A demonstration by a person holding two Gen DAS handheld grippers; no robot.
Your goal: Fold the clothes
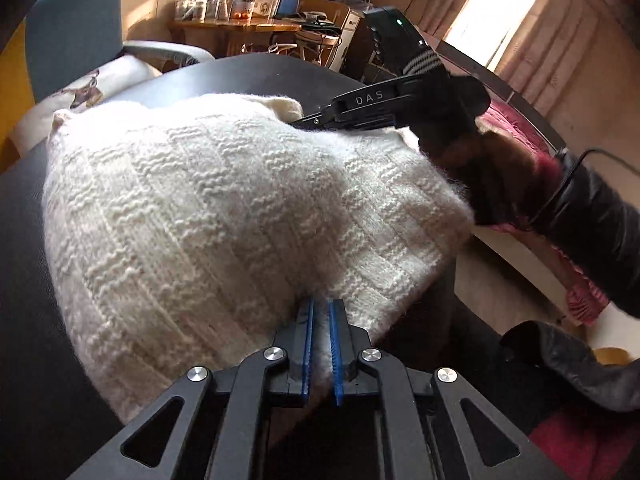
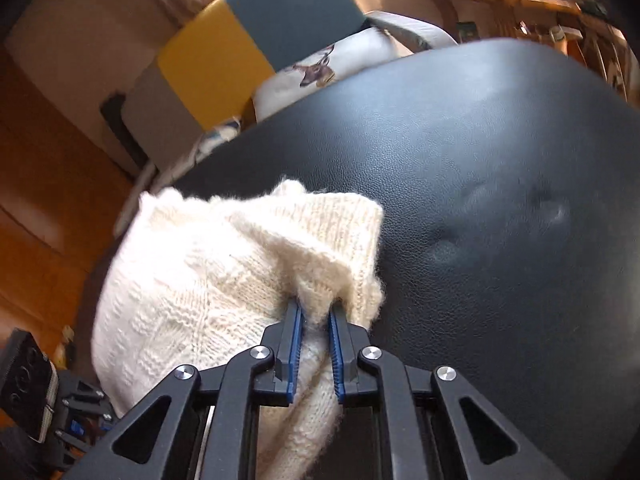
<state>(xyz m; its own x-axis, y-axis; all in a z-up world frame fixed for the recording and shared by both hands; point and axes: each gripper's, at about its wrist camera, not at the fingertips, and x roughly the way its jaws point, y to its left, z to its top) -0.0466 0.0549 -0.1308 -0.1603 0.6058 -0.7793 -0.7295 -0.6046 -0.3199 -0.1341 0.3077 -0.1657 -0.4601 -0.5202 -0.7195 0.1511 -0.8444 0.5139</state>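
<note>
A cream knitted sweater (image 1: pixel 208 216) lies spread over a black leather table (image 1: pixel 40 320). My left gripper (image 1: pixel 321 305) is shut on its near edge, with knit pinched between the blue pads. In the same view my right gripper (image 1: pixel 298 122) grips the far side of the sweater, held by a gloved hand (image 1: pixel 448 108). The right wrist view shows the right gripper (image 2: pixel 317 309) shut on a bunched fold of the sweater (image 2: pixel 224 264), with a ribbed edge standing up just beyond the fingers. The left gripper's body (image 2: pixel 80 404) shows at the lower left there.
Bare black table (image 2: pixel 500 200) stretches right of the sweater. A blue and yellow chair (image 2: pixel 256 40) with a deer-print cushion (image 2: pixel 320 68) stands behind the table. A cluttered wooden desk (image 1: pixel 236 28) and a pink bed (image 1: pixel 516 128) lie beyond. A dark sleeve (image 1: pixel 592 220) crosses at right.
</note>
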